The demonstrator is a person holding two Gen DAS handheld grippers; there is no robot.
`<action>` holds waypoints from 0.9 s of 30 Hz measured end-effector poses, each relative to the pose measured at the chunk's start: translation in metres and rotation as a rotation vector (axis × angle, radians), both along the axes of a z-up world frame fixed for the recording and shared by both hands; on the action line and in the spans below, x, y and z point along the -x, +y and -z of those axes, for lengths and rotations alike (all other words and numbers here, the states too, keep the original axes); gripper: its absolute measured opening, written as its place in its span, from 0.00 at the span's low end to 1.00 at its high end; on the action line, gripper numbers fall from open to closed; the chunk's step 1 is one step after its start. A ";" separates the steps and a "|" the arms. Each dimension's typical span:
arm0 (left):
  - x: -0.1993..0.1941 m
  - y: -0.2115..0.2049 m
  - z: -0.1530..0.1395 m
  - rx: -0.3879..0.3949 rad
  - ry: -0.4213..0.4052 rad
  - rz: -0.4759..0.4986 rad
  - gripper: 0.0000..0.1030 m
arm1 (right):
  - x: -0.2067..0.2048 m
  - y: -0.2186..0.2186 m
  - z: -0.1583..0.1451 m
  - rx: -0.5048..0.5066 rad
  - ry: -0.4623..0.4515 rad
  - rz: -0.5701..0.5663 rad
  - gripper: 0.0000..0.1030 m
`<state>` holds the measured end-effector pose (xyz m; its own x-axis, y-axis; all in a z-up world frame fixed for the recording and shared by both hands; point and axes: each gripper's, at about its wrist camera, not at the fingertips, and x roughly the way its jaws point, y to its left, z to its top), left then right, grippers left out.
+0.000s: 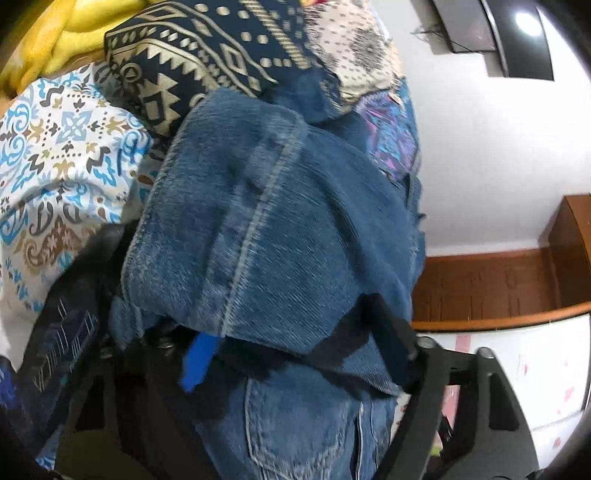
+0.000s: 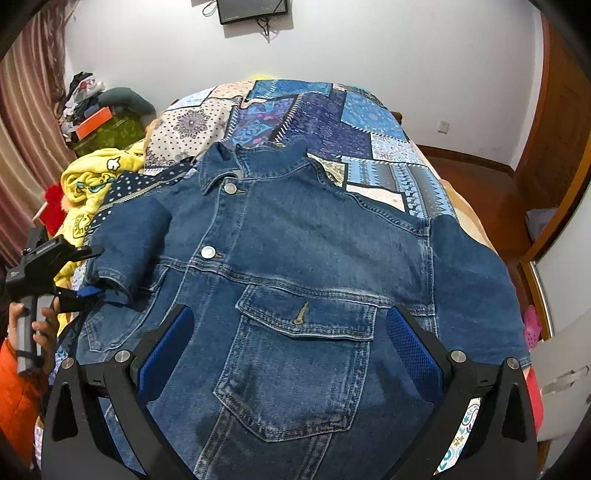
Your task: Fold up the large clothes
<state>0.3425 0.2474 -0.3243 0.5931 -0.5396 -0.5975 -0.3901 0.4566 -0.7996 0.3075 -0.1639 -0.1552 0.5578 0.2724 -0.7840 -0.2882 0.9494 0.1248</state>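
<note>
Denim jacket (image 2: 295, 266) on quilt (image 2: 332, 122) — left tool (image 2: 86, 291) grips its sleeve cuff, right tool (image 2: 290, 354) gapes.

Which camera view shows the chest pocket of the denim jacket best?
The right wrist view: the chest pocket lies whole and sharp on the jacket, between the right gripper's open fingers. The left wrist view shows only blurred denim folds and seams; that pocket cannot be made out there.

Both views show strong fisheye curvature with dark vignetted corners. Left wrist view: motion blur smears the blue denim jacket (image 1: 273, 221); a ceiling light glares off the black wall-mounted screen (image 1: 524, 33). Right wrist view: sharp, evenly lit (soft shadows only), white wall (image 2: 369, 55) bright.
</note>
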 end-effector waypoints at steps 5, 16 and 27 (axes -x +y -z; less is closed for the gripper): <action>-0.005 -0.003 -0.018 -0.156 -0.002 0.012 0.32 | 0.003 -0.008 -0.001 -0.010 0.005 0.012 1.00; -0.013 -0.072 -0.146 -0.770 -0.179 0.117 0.09 | 0.016 -0.037 -0.015 -0.037 -0.032 0.052 1.00; -0.039 -0.241 -0.206 -0.921 -0.423 0.403 0.06 | 0.031 -0.091 -0.022 -0.096 -0.058 0.157 1.00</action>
